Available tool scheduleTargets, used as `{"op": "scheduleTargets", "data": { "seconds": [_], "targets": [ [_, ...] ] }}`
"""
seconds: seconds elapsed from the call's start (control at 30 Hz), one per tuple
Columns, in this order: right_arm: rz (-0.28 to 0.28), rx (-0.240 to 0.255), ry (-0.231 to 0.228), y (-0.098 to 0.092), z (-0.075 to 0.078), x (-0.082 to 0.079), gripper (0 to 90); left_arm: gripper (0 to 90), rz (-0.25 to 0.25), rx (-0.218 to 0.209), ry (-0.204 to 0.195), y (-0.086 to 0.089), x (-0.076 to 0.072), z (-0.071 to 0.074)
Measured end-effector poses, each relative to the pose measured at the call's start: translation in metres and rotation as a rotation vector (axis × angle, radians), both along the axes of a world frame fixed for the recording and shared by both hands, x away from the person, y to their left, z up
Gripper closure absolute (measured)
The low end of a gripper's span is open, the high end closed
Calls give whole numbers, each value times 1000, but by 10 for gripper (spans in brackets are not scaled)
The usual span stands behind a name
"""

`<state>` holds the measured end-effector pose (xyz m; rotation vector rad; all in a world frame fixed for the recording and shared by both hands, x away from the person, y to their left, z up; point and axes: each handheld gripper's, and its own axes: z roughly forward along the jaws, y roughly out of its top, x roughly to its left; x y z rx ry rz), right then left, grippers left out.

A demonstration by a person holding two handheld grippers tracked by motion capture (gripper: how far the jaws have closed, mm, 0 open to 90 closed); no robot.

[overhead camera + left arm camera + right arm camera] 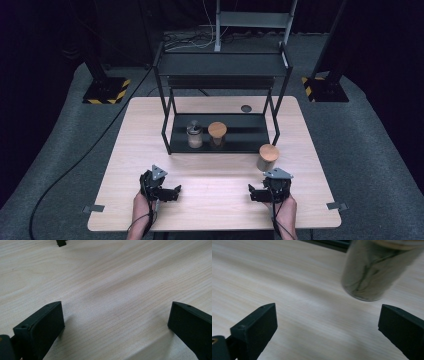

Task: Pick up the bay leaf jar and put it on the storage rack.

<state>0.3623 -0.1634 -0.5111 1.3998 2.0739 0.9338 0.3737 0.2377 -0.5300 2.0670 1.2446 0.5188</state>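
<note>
In the high view, you are holding the left gripper [172, 192] and the right gripper [254, 193] low over the near part of the table [215, 175], their jaws pointing toward each other. The jar [267, 157] nearest your right gripper is standing upright on the table, just in front of the rack's [220, 95] right front leg and just beyond the right gripper, not touching it. Two more jars are sitting on the rack's bottom shelf: a lidded glass one [194, 135] at the left and a cork-topped one [217, 135] just beside it at the right.

In the left gripper view, your left gripper [116, 320] is hovering with its jaws spread wide apart, bare table [112, 277] lying between them. A small dark tip of the other gripper is showing at the top edge.

In the right gripper view, your right gripper [327, 322] is also holding its jaws wide apart with nothing between them. The jar [369, 272] is standing beyond the jaws, toward the right-hand one, clear of both, with the rack's dark edge [329, 243] just behind it.
</note>
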Motion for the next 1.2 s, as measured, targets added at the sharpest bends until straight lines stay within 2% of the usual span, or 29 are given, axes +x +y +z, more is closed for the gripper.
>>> {"op": "scheduleTargets", "data": {
  "seconds": [0.27, 0.63, 0.93, 1.2],
  "targets": [
    [-66, 6, -31, -14, 5, 13, 13, 1, -1, 0, -1, 0, 0, 0],
    [-115, 8, -71, -16, 6, 37, 11, 1, -1, 0, 0, 0, 0, 0],
    [-117, 20, -89, -14, 8, 57, 3, 1, -1, 0, -1, 0, 0, 0],
    [-131, 24, -76, -12, 4, 72, 0, 1, -1, 0, -1, 0, 0, 0]
  ]
}}
